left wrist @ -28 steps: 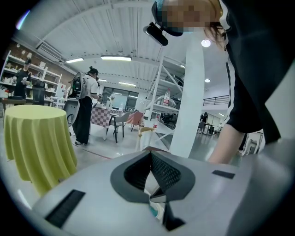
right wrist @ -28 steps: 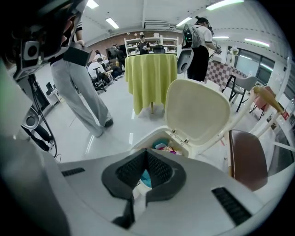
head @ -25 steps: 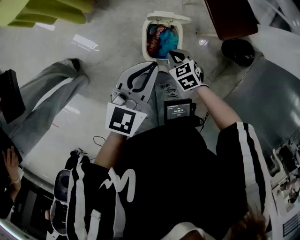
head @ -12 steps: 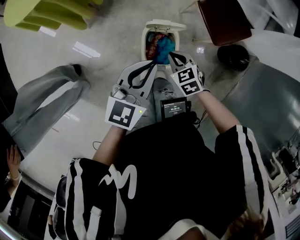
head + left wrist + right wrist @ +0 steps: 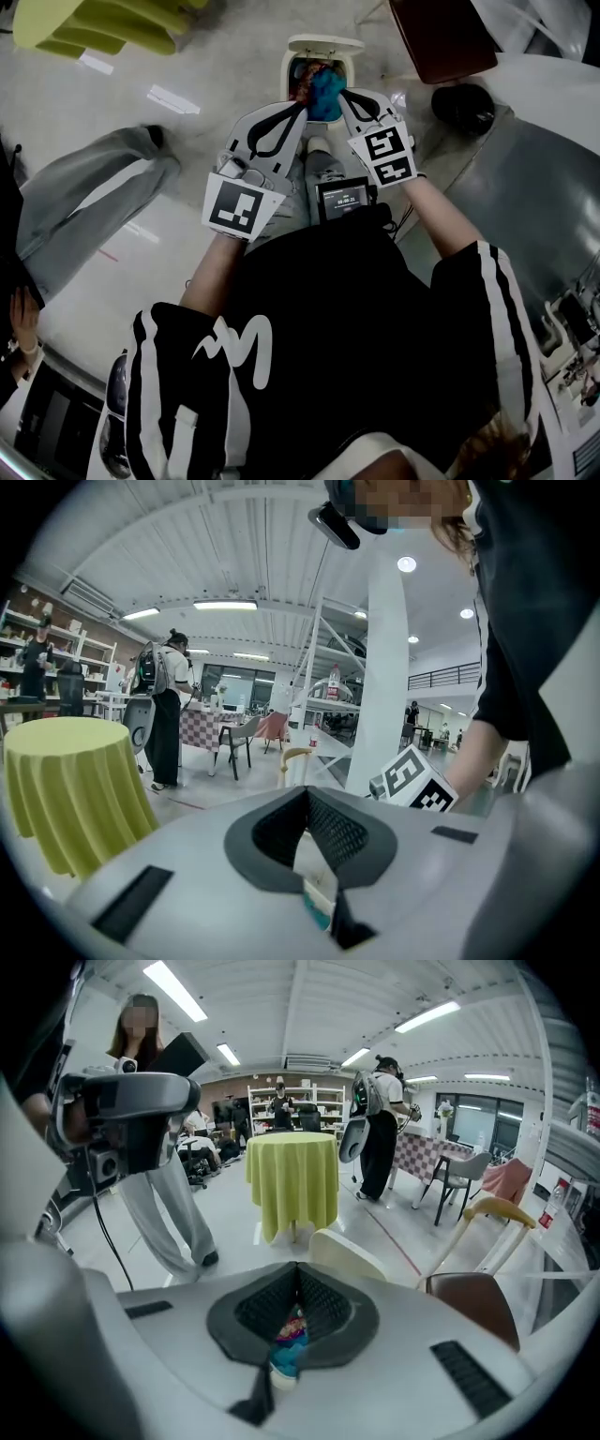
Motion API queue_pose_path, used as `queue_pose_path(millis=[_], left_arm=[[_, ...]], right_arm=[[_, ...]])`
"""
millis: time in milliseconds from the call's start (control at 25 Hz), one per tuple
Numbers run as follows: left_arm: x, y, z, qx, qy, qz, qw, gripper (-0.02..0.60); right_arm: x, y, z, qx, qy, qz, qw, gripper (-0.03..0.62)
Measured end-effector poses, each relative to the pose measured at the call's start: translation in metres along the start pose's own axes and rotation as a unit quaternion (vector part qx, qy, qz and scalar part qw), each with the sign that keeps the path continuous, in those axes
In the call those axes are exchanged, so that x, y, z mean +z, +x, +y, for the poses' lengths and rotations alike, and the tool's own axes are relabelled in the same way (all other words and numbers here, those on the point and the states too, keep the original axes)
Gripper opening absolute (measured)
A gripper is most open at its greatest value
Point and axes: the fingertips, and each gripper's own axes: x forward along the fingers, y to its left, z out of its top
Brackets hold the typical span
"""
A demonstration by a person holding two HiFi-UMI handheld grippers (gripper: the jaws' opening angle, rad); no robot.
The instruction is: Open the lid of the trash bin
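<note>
Most of the head view is pale, glossy floor point(image 5: 216, 84), with a table under a yellow-green cloth point(image 5: 94, 23) at the upper left and a brown chair point(image 5: 441, 37) at the upper right. A bystander's grey trouser leg point(image 5: 84, 197) crosses the left side.

Straight ahead of the person stands the small cream trash bin point(image 5: 286, 73). Its lid point(image 5: 325, 43) is already raised, standing at the far rim. That leaves the mouth open on blue and red rubbish point(image 5: 323, 86) piled to the top. Judged from this, the opening is done or nearly so.

The left gripper point(image 5: 298, 105) and right gripper point(image 5: 345, 96) reach over the near rim, one on each side of the blue heap. Whether either touches the bin I cannot tell. In each gripper view the jaws meet at their tips and grip nothing. The bin's contents show only through the gap behind the tips.

The lid looks like thin, stiff plastic, so it is probably light and turns on a hinge at its far edge. Its free front lip, opposite that hinge, would be the place to take it. The smooth surface could slip under closed jaws. The bin itself seems light, and a hard push might slide or tip it on this slick floor.
</note>
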Motion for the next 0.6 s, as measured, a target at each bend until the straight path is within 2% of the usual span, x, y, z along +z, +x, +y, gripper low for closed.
queue_pose_path(millis=[600], left_arm=[[0.033, -0.006, 0.003, 0.012, 0.031, -0.027, 0.9991, 0.009]], right_arm=[[0.059, -0.053, -0.003, -0.014, -0.009, -0.074, 0.997, 0.009]])
